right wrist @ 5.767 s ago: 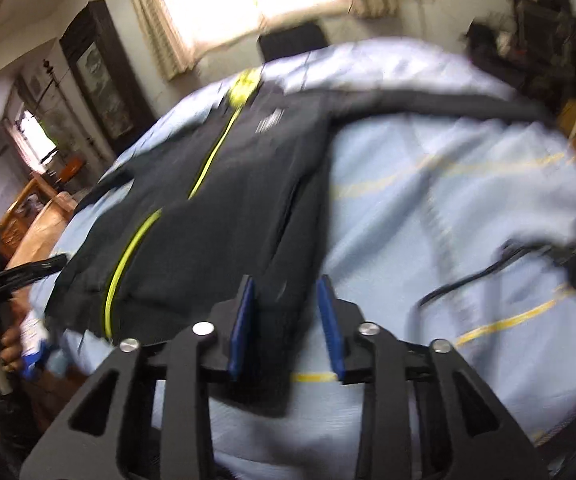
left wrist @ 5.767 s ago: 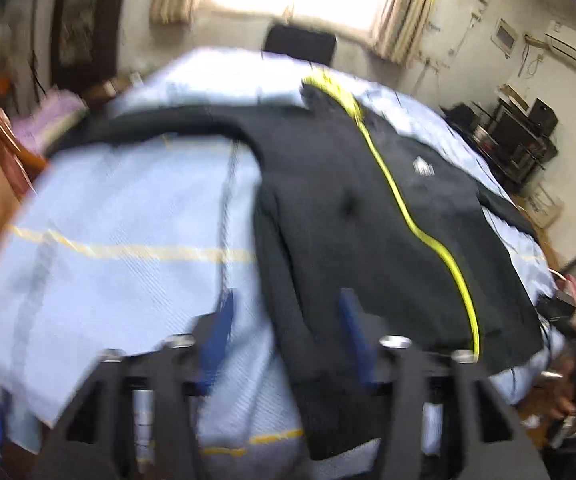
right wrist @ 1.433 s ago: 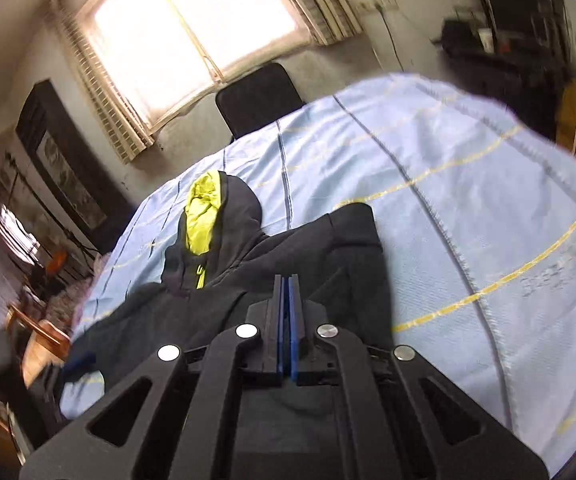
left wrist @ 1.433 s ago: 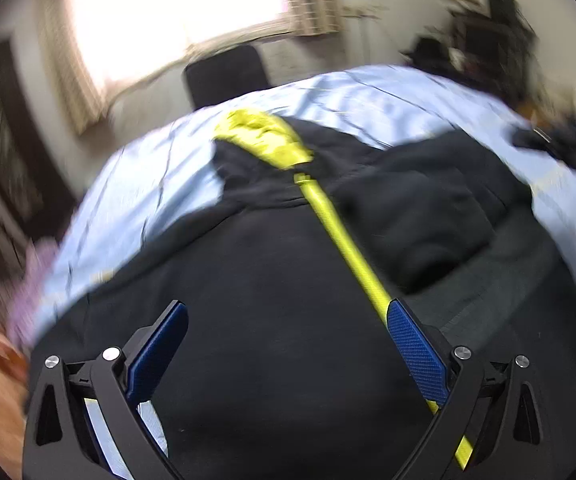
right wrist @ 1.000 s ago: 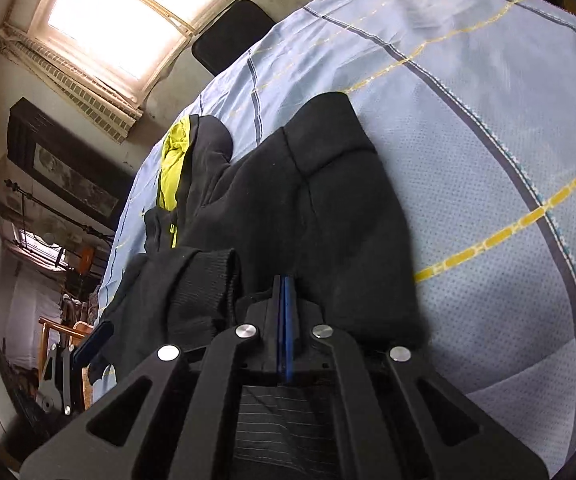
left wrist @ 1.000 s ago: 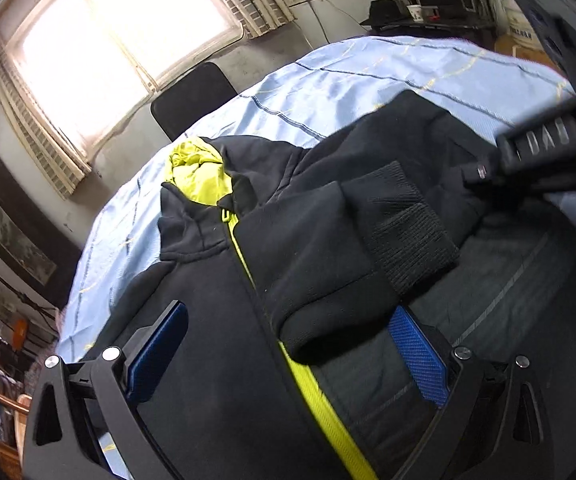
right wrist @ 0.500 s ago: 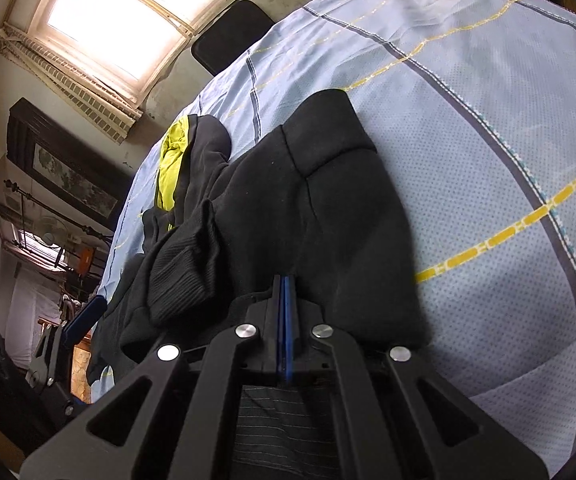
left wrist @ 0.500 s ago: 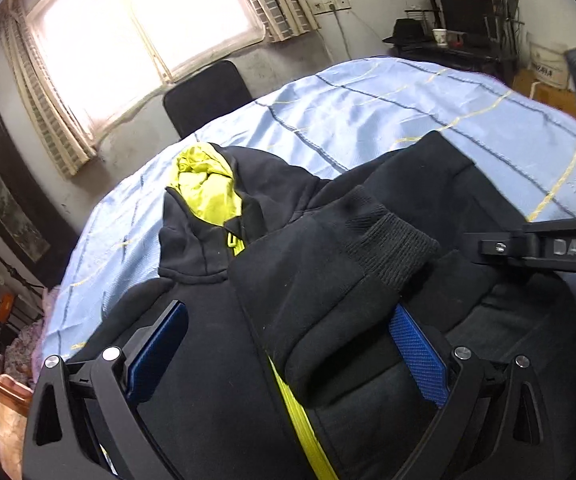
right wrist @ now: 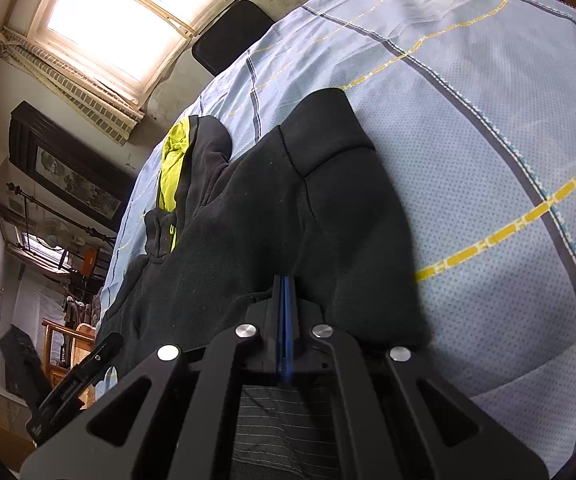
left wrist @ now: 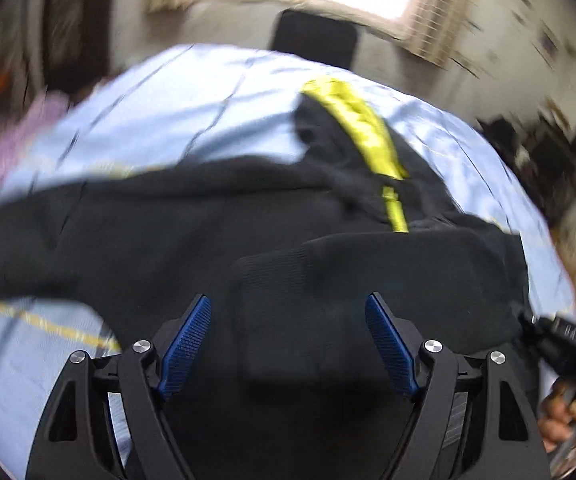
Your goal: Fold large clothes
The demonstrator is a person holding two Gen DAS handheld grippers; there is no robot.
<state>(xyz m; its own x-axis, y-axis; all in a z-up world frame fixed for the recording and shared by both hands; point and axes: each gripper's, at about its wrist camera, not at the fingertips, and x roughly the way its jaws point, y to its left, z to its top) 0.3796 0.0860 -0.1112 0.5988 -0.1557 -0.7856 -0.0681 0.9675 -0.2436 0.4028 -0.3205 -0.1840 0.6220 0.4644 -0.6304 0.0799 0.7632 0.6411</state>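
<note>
The black jacket (left wrist: pixel 216 240) lies spread on the pale blue bedsheet (left wrist: pixel 192 108) and fills the middle of the left wrist view, with its yellow-lined hood (left wrist: pixel 351 120) at about 1 o'clock, toward the dark chair (left wrist: pixel 313 42) under the window. One sleeve is folded across the body, and its ribbed cuff (left wrist: pixel 276 280) lies at the centre of this view, between the two blue pads of the left gripper (left wrist: pixel 288 340). The fingers (left wrist: pixel 186 340) of this gripper stand fairly wide and the jaws are closing — the pads do not press on the cuff, though the picture is blurred. At 4 o'clock the person's other hand (left wrist: pixel 555 416) shows at the edge. In the right wrist view the jacket (right wrist: pixel 272 216) runs from the centre up to 11 o'clock, where the yellow hood (right wrist: pixel 172 160) lies, and the sheet (right wrist: pixel 487 160) fills the right side. The right gripper (right wrist: pixel 286 312) is fully closed — its blue pads meet with nothing visible between them, at the jacket's near edge.
</note>
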